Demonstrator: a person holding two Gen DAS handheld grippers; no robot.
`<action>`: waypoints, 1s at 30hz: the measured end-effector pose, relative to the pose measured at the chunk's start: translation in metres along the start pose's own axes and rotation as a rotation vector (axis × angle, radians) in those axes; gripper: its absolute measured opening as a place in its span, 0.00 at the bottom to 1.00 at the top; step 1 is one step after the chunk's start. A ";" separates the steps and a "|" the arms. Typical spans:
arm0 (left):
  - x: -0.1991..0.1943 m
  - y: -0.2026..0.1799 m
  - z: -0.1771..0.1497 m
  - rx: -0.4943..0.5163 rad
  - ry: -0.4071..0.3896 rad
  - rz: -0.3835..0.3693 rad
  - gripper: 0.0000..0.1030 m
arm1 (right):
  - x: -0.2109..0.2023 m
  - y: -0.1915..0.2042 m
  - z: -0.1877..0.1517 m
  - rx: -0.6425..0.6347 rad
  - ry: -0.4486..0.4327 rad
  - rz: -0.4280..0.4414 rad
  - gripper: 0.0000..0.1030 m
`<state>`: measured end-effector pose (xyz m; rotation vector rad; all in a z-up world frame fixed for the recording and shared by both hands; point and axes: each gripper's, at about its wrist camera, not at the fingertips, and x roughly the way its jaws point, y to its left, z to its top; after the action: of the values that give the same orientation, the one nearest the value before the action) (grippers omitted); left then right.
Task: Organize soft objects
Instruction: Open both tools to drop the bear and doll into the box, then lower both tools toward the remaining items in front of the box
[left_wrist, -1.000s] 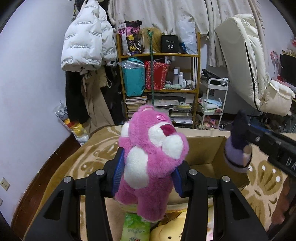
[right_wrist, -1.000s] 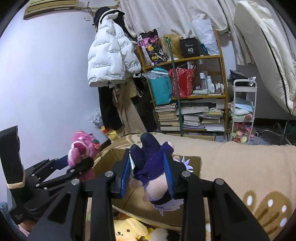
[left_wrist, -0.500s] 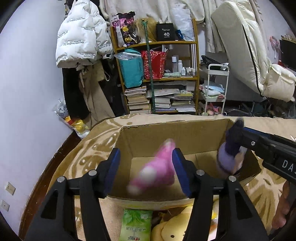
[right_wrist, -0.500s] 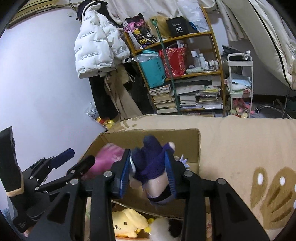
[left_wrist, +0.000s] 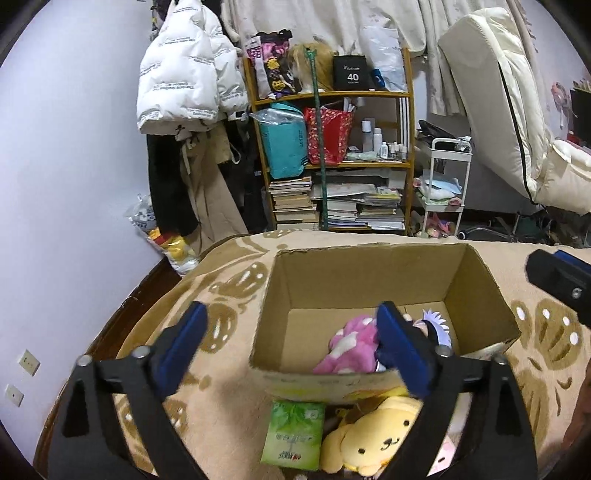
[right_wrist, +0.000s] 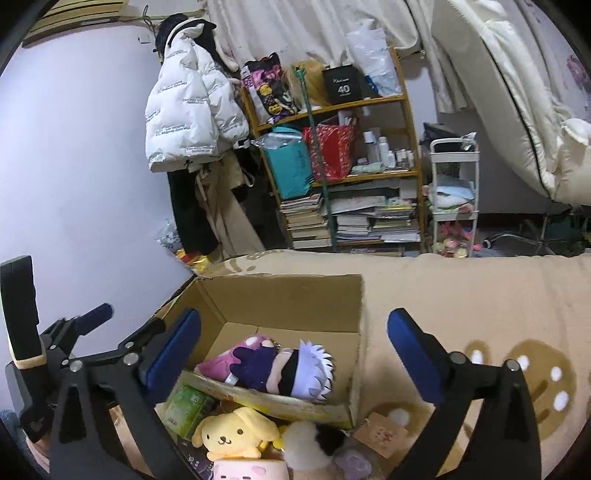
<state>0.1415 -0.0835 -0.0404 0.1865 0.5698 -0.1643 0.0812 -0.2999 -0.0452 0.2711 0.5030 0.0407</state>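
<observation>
Inside the cardboard box (right_wrist: 288, 295) on the tan blanket (right_wrist: 480, 295), the pink bear (left_wrist: 351, 343) and the purple doll (right_wrist: 291, 369) lie side by side on the floor of it, doll at 3 o'clock of the bear. The left gripper (left_wrist: 291, 343) and right gripper (right_wrist: 295, 343) both hover over the box, jaws just opened wide with nothing between them. A yellow dog plush (right_wrist: 236, 435) lies outside at 6 o'clock, beside a green packet (left_wrist: 293, 435).
</observation>
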 end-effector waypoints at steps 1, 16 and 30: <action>-0.003 0.001 -0.001 0.001 0.003 0.006 0.94 | -0.004 0.000 0.000 0.001 0.001 -0.009 1.00; -0.056 0.015 -0.020 -0.018 0.060 0.021 0.94 | -0.059 0.002 -0.012 0.050 0.031 -0.059 1.00; -0.079 0.023 -0.042 -0.019 0.134 0.053 0.94 | -0.075 0.020 -0.037 0.003 0.093 -0.075 1.00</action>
<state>0.0595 -0.0438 -0.0288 0.1953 0.6989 -0.0953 -0.0017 -0.2791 -0.0355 0.2535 0.6049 -0.0204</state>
